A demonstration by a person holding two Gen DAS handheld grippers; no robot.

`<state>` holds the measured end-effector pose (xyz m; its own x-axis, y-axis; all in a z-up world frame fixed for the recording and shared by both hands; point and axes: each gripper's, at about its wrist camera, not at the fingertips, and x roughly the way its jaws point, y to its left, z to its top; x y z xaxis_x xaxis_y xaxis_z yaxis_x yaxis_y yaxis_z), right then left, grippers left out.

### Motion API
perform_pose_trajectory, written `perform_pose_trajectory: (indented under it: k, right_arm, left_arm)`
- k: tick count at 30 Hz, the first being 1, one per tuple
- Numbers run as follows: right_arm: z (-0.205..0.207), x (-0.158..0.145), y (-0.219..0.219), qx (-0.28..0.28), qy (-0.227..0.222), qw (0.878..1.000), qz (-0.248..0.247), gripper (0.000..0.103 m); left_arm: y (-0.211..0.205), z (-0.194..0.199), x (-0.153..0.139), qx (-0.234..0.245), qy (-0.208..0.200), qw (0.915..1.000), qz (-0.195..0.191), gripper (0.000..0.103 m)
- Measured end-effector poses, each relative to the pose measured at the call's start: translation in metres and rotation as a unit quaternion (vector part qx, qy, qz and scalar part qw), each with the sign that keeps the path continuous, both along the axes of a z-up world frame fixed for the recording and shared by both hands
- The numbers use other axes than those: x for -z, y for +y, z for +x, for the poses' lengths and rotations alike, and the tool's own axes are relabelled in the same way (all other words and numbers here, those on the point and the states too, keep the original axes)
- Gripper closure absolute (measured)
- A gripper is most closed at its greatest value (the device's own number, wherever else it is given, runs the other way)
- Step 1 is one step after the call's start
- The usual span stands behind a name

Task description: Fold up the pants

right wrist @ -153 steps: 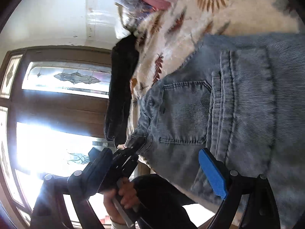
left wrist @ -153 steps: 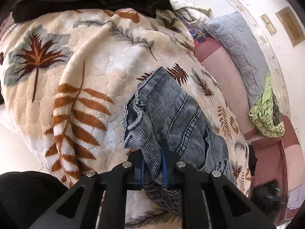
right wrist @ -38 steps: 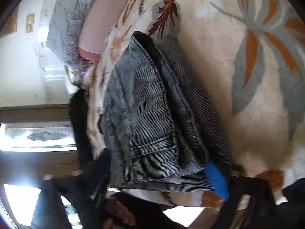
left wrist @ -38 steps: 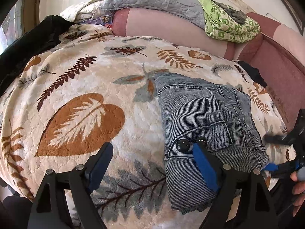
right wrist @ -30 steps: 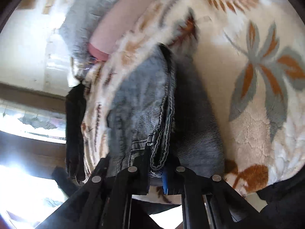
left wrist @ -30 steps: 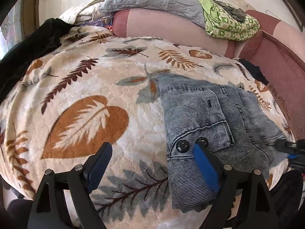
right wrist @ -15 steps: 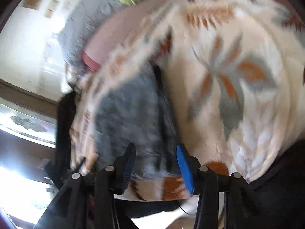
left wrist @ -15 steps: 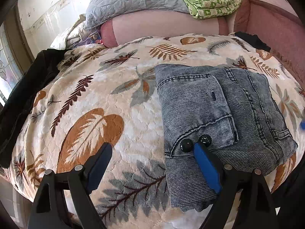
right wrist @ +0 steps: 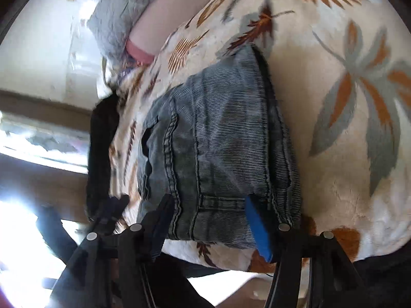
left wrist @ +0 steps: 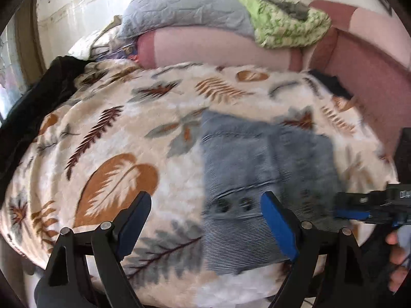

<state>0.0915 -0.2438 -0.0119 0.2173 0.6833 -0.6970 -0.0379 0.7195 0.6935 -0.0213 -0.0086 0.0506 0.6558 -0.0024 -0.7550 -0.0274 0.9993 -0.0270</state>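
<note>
Pants (left wrist: 267, 169) folded flat on blanket (left wrist: 123, 133), long axis toward pillows (left wrist: 187, 7)

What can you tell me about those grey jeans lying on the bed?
The jeans are faded grey-blue denim with a fine ribbed weave, dark stitched seams, a patch pocket and two dark buttons. They are folded into a compact, roughly square stack that lies flat on the leaf-patterned fleece blanket, near its front edge. Nothing grips them: the right gripper is opening around the near edge, and the left gripper is open above them.
</note>
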Motion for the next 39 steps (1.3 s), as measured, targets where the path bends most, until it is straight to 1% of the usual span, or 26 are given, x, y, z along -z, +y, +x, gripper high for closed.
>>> perform_pose_trajectory:
  k: [1, 2, 4, 6, 8, 10, 11, 12, 13, 14, 16, 18, 19, 23, 24, 25, 26, 27, 28, 29, 30, 33, 35, 36, 37, 39]
  right_arm:
    - [0.003, -0.009, 0.005, -0.001, -0.014, 1.000, 0.001, 0.042]
    - [0.009, -0.023, 0.008, -0.002, -0.035, 0.999, 0.001, 0.042]
    - [0.016, -0.044, 0.013, -0.005, -0.071, 0.997, -0.007, 0.034]
    - [0.033, -0.056, 0.021, -0.008, -0.089, 0.996, -0.008, 0.034]
    - [0.054, -0.060, 0.035, -0.017, -0.097, 0.995, -0.006, 0.033]
    - [0.077, -0.043, 0.043, -0.025, -0.085, 0.996, -0.009, 0.032]
    - [0.090, -0.023, 0.047, -0.028, -0.065, 0.997, -0.032, 0.031]
    - [0.097, 0.001, 0.044, -0.020, -0.031, 0.997, -0.066, 0.031]
    - [0.102, 0.019, 0.043, -0.014, -0.009, 0.997, -0.079, 0.031]
    - [0.103, 0.027, 0.040, -0.007, -0.009, 0.997, -0.070, 0.031]
    - [0.098, 0.015, 0.038, -0.015, -0.022, 0.997, -0.077, 0.031]
    - [0.091, 0.003, 0.038, -0.019, -0.026, 0.994, -0.104, 0.031]
    - [0.087, -0.002, 0.037, -0.018, -0.032, 0.994, -0.103, 0.031]
    - [0.043, -0.028, 0.023, -0.024, -0.064, 0.996, -0.064, 0.031]
    - [0.033, -0.028, 0.021, -0.024, -0.066, 0.996, -0.059, 0.030]
    - [0.021, -0.027, 0.018, -0.025, -0.065, 0.996, -0.055, 0.026]
    - [0.015, -0.018, 0.020, -0.026, -0.059, 0.996, -0.059, 0.024]
    - [0.007, 0.000, 0.020, -0.032, -0.040, 0.995, -0.081, 0.020]
    - [0.009, 0.016, 0.024, -0.042, -0.025, 0.995, -0.089, 0.020]
    - [0.005, 0.024, 0.023, -0.048, -0.038, 0.994, -0.087, 0.020]
    - [0.002, 0.020, 0.023, -0.049, -0.054, 0.993, -0.090, 0.020]
    - [0.002, 0.010, 0.028, -0.061, -0.047, 0.991, -0.110, 0.020]
    - [0.004, 0.004, 0.026, -0.061, -0.043, 0.991, -0.107, 0.020]
    - [0.004, -0.002, 0.024, -0.058, -0.048, 0.992, -0.103, 0.020]
    - [0.007, -0.010, 0.022, -0.054, -0.057, 0.992, -0.100, 0.020]
    - [0.015, -0.026, 0.019, -0.043, -0.079, 0.991, -0.096, 0.020]
  left_arm:
    - [-0.004, 0.003, 0.003, 0.001, 0.007, 0.9999, 0.007, 0.015]
    - [-0.010, 0.009, 0.016, 0.003, 0.031, 0.9993, 0.021, 0.015]
    - [-0.015, 0.017, 0.038, 0.002, 0.072, 0.9969, 0.033, 0.015]
    - [-0.009, 0.016, 0.043, -0.016, 0.066, 0.9977, 0.008, 0.014]
    - [-0.007, 0.017, 0.044, -0.020, 0.072, 0.9972, -0.002, 0.013]
    - [-0.010, 0.017, 0.043, -0.019, 0.074, 0.9971, 0.003, 0.013]
    - [-0.011, 0.018, 0.043, -0.018, 0.073, 0.9971, 0.006, 0.013]
    - [-0.011, 0.018, 0.043, -0.018, 0.073, 0.9972, 0.005, 0.013]
    - [-0.011, 0.018, 0.044, -0.017, 0.073, 0.9972, 0.001, 0.013]
    - [-0.012, 0.019, 0.045, -0.018, 0.075, 0.9970, -0.002, 0.013]
    - [-0.011, 0.018, 0.044, -0.021, 0.073, 0.9971, 0.004, 0.013]
    - [-0.011, 0.018, 0.045, -0.022, 0.072, 0.9972, 0.006, 0.013]
    - [-0.011, 0.018, 0.045, -0.022, 0.072, 0.9972, 0.005, 0.013]
    - [-0.008, 0.018, 0.045, -0.022, 0.074, 0.9970, -0.002, 0.013]
    - [-0.009, 0.018, 0.045, -0.022, 0.073, 0.9971, -0.001, 0.013]
    - [-0.010, 0.017, 0.045, -0.022, 0.073, 0.9971, 0.001, 0.013]
    - [-0.010, 0.018, 0.046, -0.023, 0.073, 0.9970, 0.000, 0.013]
    - [-0.009, 0.018, 0.046, -0.023, 0.074, 0.9970, 0.000, 0.013]
    - [-0.009, 0.019, 0.046, -0.022, 0.074, 0.9970, -0.002, 0.013]
    - [-0.010, 0.019, 0.047, -0.020, 0.076, 0.9969, -0.005, 0.013]
    - [-0.010, 0.019, 0.045, -0.022, 0.073, 0.9971, -0.003, 0.013]
    - [-0.003, 0.013, 0.031, -0.024, 0.059, 0.9976, -0.025, 0.014]
    - [0.003, 0.005, 0.017, -0.032, 0.026, 0.9981, -0.047, 0.014]
    - [0.004, 0.002, 0.013, -0.034, 0.013, 0.9983, -0.045, 0.014]
    - [0.003, 0.001, 0.014, -0.034, 0.013, 0.9986, -0.038, 0.014]
    - [-0.005, 0.009, 0.033, -0.013, 0.055, 0.9982, -0.018, 0.014]
